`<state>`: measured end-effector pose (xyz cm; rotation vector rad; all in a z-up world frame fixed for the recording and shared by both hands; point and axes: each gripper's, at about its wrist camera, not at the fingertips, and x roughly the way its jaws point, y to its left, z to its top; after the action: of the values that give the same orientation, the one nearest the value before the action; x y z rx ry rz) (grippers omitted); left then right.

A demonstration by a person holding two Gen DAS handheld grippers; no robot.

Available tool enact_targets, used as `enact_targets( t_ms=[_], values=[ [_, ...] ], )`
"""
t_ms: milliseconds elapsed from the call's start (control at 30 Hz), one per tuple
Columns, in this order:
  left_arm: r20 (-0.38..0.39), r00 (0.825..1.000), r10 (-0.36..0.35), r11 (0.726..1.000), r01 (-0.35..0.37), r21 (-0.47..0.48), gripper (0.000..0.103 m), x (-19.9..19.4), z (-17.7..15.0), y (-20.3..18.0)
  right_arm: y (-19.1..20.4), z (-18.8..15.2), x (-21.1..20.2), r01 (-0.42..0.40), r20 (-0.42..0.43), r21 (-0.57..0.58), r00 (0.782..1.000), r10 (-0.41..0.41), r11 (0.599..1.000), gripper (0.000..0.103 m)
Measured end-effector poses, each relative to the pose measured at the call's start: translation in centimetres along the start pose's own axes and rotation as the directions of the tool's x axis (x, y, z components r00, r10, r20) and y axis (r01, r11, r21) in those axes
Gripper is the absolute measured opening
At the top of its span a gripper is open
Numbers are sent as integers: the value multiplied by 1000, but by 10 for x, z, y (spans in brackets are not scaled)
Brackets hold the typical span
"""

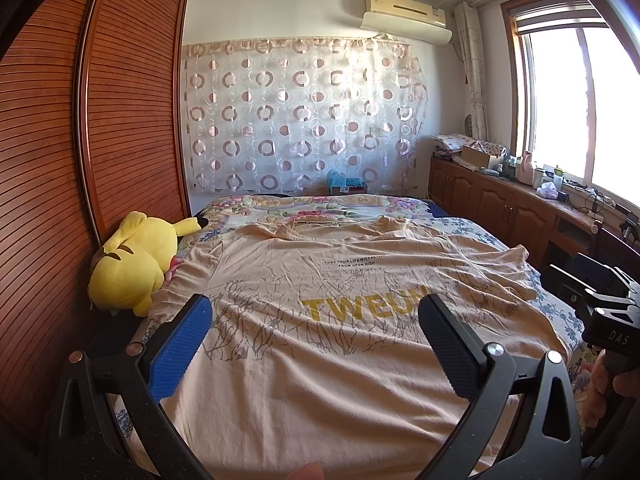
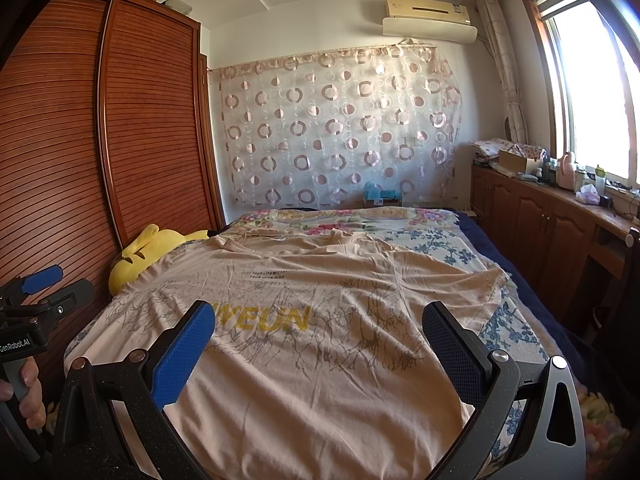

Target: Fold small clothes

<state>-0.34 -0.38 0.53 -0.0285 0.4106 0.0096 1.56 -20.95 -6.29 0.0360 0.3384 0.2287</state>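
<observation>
A peach T-shirt [image 1: 320,344] with yellow "TWEUN" lettering lies spread flat, front up, on the bed, collar at the far end. It also shows in the right wrist view [image 2: 320,360]. My left gripper [image 1: 316,308] is open and empty, held above the shirt's lower left part. My right gripper [image 2: 320,316] is open and empty above the lower right part. The right gripper's body shows at the right edge of the left wrist view [image 1: 600,304]; the left gripper's body shows at the left edge of the right wrist view [image 2: 36,304].
A floral bedspread [image 2: 436,240] covers the bed. A yellow plush toy [image 1: 132,264] lies at the bed's left edge against a slatted wooden wardrobe [image 1: 80,140]. A cluttered wooden cabinet [image 2: 560,208] runs under the window on the right.
</observation>
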Motion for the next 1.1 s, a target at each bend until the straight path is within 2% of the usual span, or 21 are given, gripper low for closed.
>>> enact_targets(
  t_ms=[733, 1100],
  values=[
    [1, 1000, 0, 1000, 0, 3, 103, 0, 0, 0, 0, 0, 0, -2, 1, 1, 1000, 2, 1000, 103],
    [-13, 1000, 2, 1000, -2, 2, 103, -14, 12, -9, 3, -2, 3, -16, -15, 12, 1000, 16, 1000, 103]
  ],
)
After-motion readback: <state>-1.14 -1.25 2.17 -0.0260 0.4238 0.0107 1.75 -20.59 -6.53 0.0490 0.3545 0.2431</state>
